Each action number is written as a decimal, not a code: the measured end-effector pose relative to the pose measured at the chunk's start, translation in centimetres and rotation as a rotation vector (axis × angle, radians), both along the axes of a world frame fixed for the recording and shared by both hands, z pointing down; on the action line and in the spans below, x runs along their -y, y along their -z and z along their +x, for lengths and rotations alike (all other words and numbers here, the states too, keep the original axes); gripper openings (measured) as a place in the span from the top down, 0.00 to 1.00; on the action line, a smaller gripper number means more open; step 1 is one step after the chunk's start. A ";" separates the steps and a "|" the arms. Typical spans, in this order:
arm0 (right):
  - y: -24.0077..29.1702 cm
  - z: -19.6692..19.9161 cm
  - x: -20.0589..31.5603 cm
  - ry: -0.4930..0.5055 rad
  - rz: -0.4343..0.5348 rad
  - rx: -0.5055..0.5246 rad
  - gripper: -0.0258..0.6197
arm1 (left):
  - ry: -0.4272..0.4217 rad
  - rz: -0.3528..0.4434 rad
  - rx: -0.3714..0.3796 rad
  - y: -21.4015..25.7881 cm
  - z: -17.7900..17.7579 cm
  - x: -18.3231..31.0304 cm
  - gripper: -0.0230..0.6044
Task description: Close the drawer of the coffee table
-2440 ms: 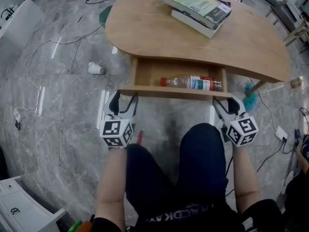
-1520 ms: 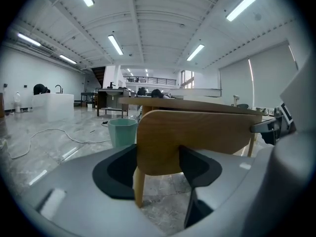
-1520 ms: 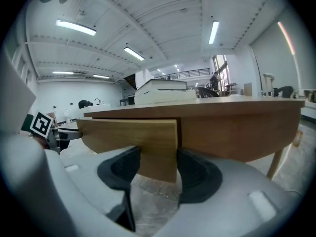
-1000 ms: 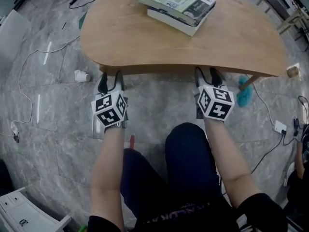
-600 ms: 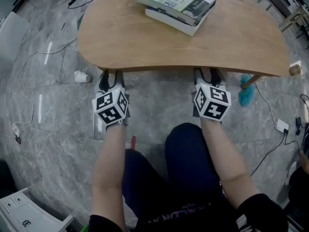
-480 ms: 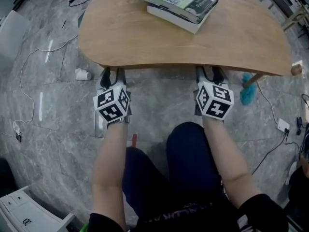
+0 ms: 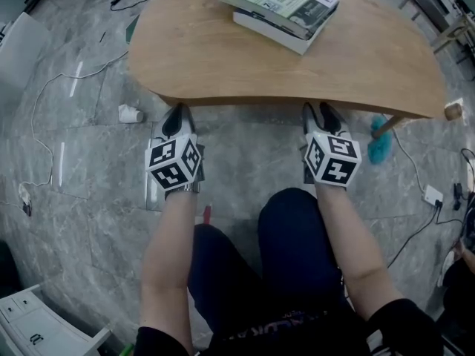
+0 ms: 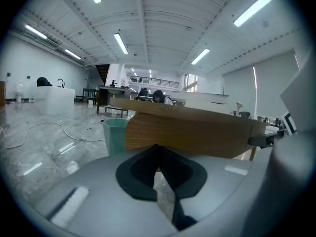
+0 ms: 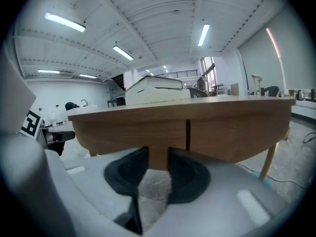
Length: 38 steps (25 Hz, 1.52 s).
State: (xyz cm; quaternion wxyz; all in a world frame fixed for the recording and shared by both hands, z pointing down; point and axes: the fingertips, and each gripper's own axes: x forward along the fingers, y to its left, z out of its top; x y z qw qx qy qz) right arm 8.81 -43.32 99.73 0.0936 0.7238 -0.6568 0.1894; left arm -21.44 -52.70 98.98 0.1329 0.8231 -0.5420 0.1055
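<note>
The wooden coffee table [image 7: 223, 50] has its drawer pushed in; no opening shows under the top. In the right gripper view the drawer front [image 9: 128, 132] lies flush with the panel beside it, with a thin vertical seam between them. My left gripper [image 7: 179, 113] is at the table's near edge on the left, jaws shut with nothing in them [image 8: 157, 148]. My right gripper [image 7: 317, 113] is at the near edge on the right. Its jaws have just been closing but still stand apart with nothing between them [image 9: 154, 154], a little short of the wood.
Two stacked books [image 7: 286, 6] lie on the tabletop. A paper cup [image 7: 130, 113] and cables [image 7: 44, 102] lie on the marble floor to the left. A teal brush [image 7: 380, 145] sits by the right leg, a teal bin [image 8: 114, 135] beyond the table, and my knees [image 7: 289, 228] are close below.
The drawer, open with a bottle inside in the earliest frame, is closed. Since half a second ago the left jaws have come together and both grippers have drawn back slightly from the edge.
</note>
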 end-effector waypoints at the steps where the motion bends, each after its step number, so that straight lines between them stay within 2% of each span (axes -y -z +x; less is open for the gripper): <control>1: 0.2 -0.5 -0.1 0.027 0.008 0.005 0.89 | -0.010 0.001 -0.006 0.2 0.1 -0.3 0.95; 2: 0.4 -1.1 -0.2 0.060 0.017 0.006 0.96 | -0.020 0.003 -0.007 0.4 0.3 -0.6 0.95; 6: 1.5 -3.8 -0.3 0.193 0.041 -0.033 0.96 | -0.051 0.002 -0.012 1.2 0.9 -1.8 0.95; 10: 3.3 -6.3 -0.1 0.292 0.041 -0.022 0.96 | -0.062 -0.010 0.004 2.8 0.7 -2.6 0.95; 17: 8.4 -8.0 -1.6 0.402 -0.108 0.005 0.96 | -0.022 -0.138 -0.012 7.4 -0.8 -5.1 0.95; 23: 14.1 -9.2 -4.7 0.470 -0.243 0.040 0.96 | -0.007 -0.217 0.048 12.2 -1.5 -10.3 0.95; 26: 17.8 -10.2 -5.4 0.500 -0.274 0.054 0.96 | -0.016 -0.257 0.071 15.6 -1.9 -12.8 0.95; 30: 23.5 -11.7 -6.4 0.551 -0.295 0.077 0.96 | 0.018 -0.310 0.060 21.7 -2.9 -16.1 0.95; 33: 28.3 -13.1 -7.3 0.595 -0.283 0.085 0.96 | 0.021 -0.328 0.045 26.8 -2.8 -18.3 0.96; 38: 36.6 -15.3 -9.3 0.633 -0.239 0.077 0.96 | -0.023 -0.343 0.030 35.2 -2.1 -21.2 0.96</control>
